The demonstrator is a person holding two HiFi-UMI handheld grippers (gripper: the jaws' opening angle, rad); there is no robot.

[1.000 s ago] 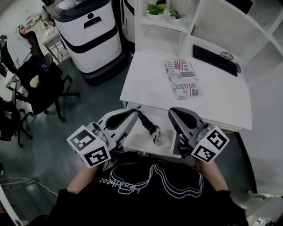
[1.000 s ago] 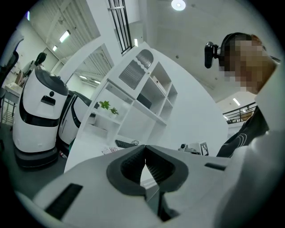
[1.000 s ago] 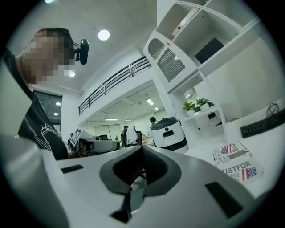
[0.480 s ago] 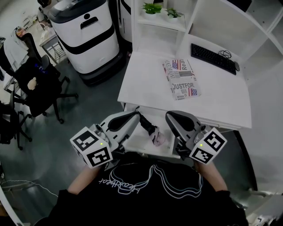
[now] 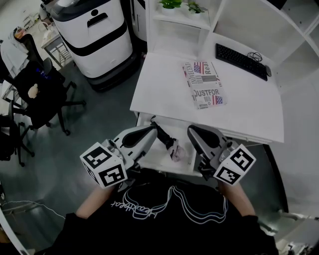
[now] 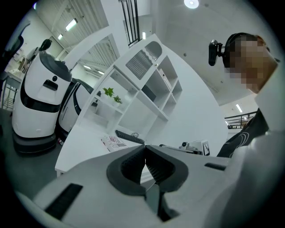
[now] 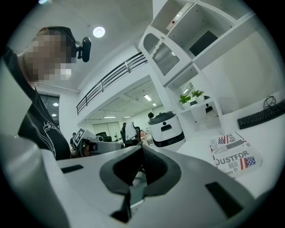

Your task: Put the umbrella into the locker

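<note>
A folded black umbrella [image 5: 166, 139] with a pinkish end lies slantwise in an open white drawer [image 5: 152, 160] under the desk front. My left gripper [image 5: 153, 130] is at the umbrella's upper black end, with its jaws together and nothing showing between them in the left gripper view [image 6: 145, 149]. On the other side of the umbrella is my right gripper [image 5: 191, 132], a little apart from it and shut with nothing in it; its jaws also meet in the right gripper view [image 7: 141, 149]. Both grippers point roughly level, over the drawer.
On the white desk [image 5: 249, 114] lie a printed paper [image 5: 204, 84] and a black keyboard [image 5: 242, 57], below white shelves with plants [image 5: 172, 4]. To the left on the grey floor stand a large white-and-black machine [image 5: 94, 35] and black office chairs [image 5: 42, 94].
My left gripper has sunk a little toward the drawer. The umbrella still lies in the drawer and the right gripper has stayed put. The head view has shifted slightly.
</note>
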